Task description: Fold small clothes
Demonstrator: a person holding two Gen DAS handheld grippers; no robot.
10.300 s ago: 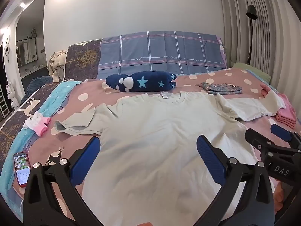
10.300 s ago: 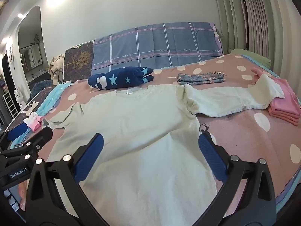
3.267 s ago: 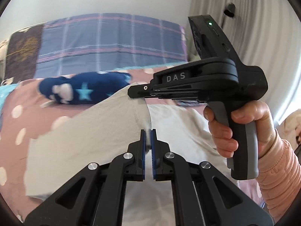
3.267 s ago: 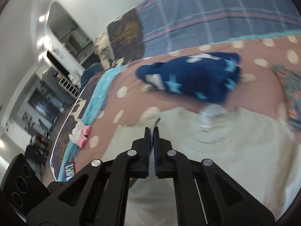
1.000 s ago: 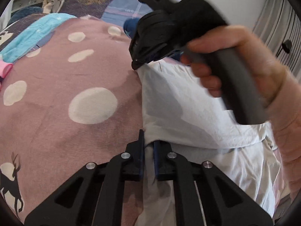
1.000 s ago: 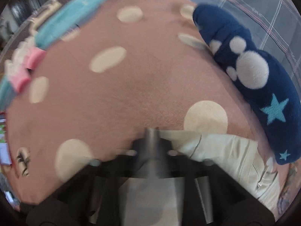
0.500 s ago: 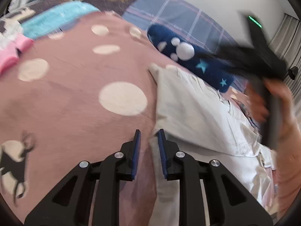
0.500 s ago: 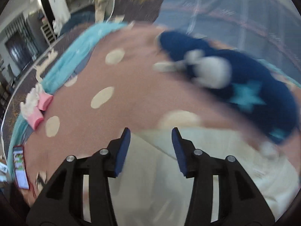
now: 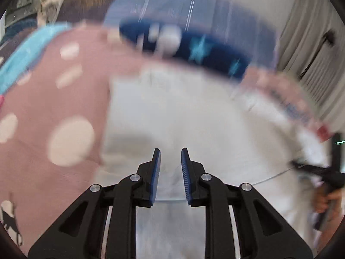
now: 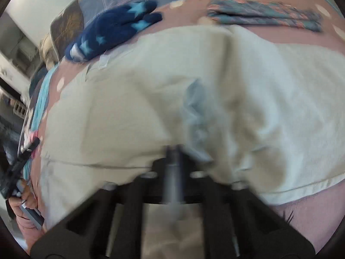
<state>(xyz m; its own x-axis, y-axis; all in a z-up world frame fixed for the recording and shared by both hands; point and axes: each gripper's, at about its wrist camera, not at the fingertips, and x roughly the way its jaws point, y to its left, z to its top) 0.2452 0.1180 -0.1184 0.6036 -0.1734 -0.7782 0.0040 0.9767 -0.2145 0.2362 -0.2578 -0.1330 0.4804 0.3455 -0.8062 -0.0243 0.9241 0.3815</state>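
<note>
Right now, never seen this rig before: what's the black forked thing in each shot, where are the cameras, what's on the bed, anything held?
There is no robot here. A person holds a two-finger gripper in each hand, and each gripper carries a fisheye camera that looks forward along its fingers. The black fork at the bottom of each picture is that gripper itself.

In the left wrist view, the left gripper has its blue pads slightly apart, with nothing pinched between them. At the right edge you see the person's other hand on its handle.

In the right wrist view, the right gripper is blurred, but its fingers look closed; whether they pinch cloth is unclear.

On the pink polka-dot bedspread lies a pale T-shirt, partly folded. Behind it sit a navy star-print plush and a folded patterned cloth.
</note>
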